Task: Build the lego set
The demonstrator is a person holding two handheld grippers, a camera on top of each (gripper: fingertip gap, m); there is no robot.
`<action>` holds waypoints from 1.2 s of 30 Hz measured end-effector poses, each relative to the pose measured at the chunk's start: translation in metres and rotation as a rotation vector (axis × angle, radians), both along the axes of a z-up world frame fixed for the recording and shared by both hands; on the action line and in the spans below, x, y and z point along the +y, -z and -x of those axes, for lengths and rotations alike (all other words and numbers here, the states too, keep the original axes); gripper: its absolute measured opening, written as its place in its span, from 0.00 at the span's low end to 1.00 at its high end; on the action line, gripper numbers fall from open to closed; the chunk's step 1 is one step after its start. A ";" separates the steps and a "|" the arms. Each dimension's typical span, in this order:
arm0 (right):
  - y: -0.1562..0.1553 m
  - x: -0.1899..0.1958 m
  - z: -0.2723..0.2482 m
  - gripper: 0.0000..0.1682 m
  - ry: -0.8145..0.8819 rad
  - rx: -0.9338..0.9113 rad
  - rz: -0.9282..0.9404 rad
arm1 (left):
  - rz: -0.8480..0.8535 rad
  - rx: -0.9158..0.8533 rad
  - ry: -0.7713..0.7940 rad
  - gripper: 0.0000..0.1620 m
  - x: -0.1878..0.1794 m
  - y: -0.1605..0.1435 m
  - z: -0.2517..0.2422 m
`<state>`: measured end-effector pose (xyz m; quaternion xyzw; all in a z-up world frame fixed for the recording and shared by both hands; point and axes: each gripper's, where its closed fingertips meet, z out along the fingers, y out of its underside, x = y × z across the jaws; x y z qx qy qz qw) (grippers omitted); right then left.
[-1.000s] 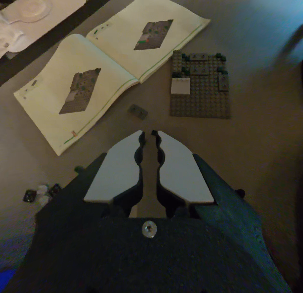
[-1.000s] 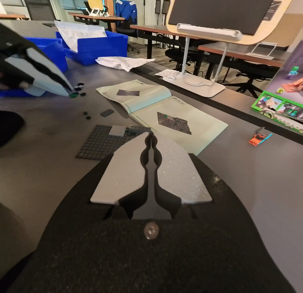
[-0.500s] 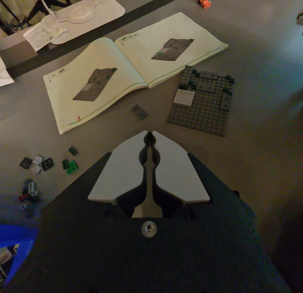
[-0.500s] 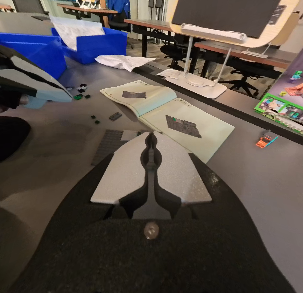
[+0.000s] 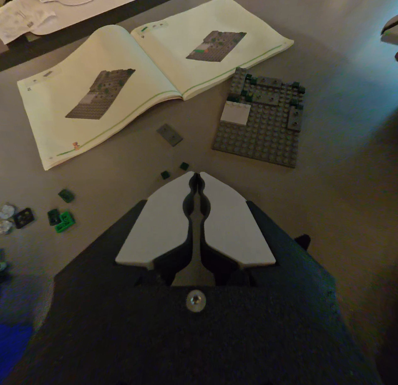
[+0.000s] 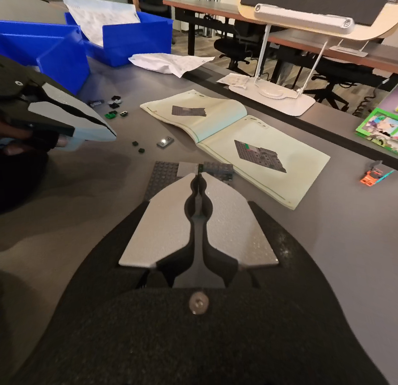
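Observation:
The grey baseplate [image 5: 258,141] lies on the table with a white tile [image 5: 235,113], grey plates and small dark green pieces on its far half. It also shows in the right wrist view [image 6: 163,172]. My left gripper [image 5: 197,175] is shut and empty, above the table on the near side of the baseplate, with two small dark green pieces [image 5: 184,165] just past its tips. A loose grey plate [image 5: 169,135] lies beyond them. My right gripper [image 6: 199,175] is shut on a small dark green piece [image 6: 200,168] above the baseplate's edge.
The open instruction booklet [image 5: 129,83] lies behind the baseplate. A pile of green, black and clear pieces [image 5: 62,219] lies at the left. Blue bins [image 6: 129,36], a stand base [image 6: 273,94], a set box [image 6: 383,126] and an orange tool [image 6: 372,177] are around. One gripper's finger ends stand about 15 centimetres off the other's. From my left tips it is roughly 9 centimetres to the loose grey plate [image 5: 169,135]; from my right, 20 centimetres. Look for it in the right wrist view [image 6: 165,141] too.
My left gripper closed from slightly open and drew back, so more loose pieces show at the left. The right gripper shifted over the baseplate.

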<state>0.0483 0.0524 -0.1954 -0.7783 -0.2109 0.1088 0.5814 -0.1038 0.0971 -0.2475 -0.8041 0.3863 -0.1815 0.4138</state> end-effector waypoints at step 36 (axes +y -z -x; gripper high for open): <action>0.007 0.002 0.007 0.00 -0.027 -0.004 -0.065 | -0.145 0.056 -0.097 0.00 0.011 -0.043 0.055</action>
